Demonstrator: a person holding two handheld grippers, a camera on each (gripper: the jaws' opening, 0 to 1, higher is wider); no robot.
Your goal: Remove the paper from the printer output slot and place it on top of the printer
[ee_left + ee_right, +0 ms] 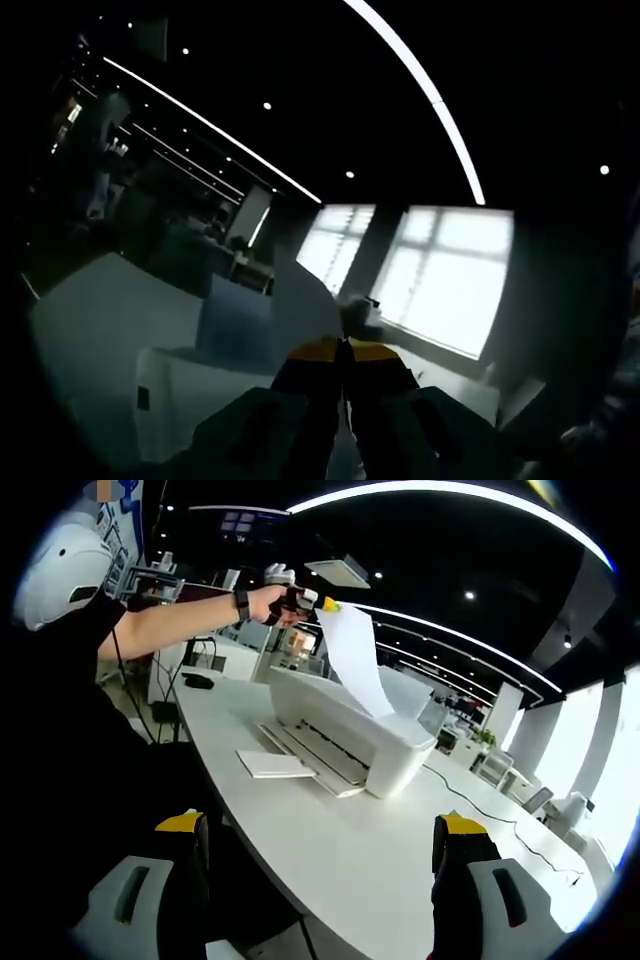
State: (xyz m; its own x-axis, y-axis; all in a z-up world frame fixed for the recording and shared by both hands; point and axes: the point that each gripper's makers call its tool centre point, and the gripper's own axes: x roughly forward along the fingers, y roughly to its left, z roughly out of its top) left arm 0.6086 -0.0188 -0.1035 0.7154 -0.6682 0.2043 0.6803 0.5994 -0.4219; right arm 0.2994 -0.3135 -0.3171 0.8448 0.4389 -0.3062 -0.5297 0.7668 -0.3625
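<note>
Right gripper (322, 855), nearest the lens in the right gripper view: yellow-tipped fingers (183, 825) stand wide apart with nothing between them, hovering over the near edge of the surface (330, 850). It is well apart from the task's things.

Surface: long, white, running from near left to far right. A cable trails along its far right part.

Printer (345, 730): white, sits mid-surface, output tray facing the near left. A flat white sheet or pad (275, 764) lies on the surface just beside the tray, on its near side; cannot tell what it is.

Paper (352, 655): one white sheet, held up in the air above the printer, hanging from its upper corner and curving down so its lower edge is at or just over the printer's top. Judged already clear of the output slot, not yet laid flat.

Left gripper (318, 602): held out by the person's arm, fingers closed on the paper's top corner. In the left gripper view, the left gripper (343, 350) shows its yellow tips pressed together, the sheet's edge pale against them.

Handling judgement: paper is very light, limp, and creases easily. A corner pinch lets it droop and swing. Lowering slowly so the free edge lands first should lay it flat on the printer's top.
</note>
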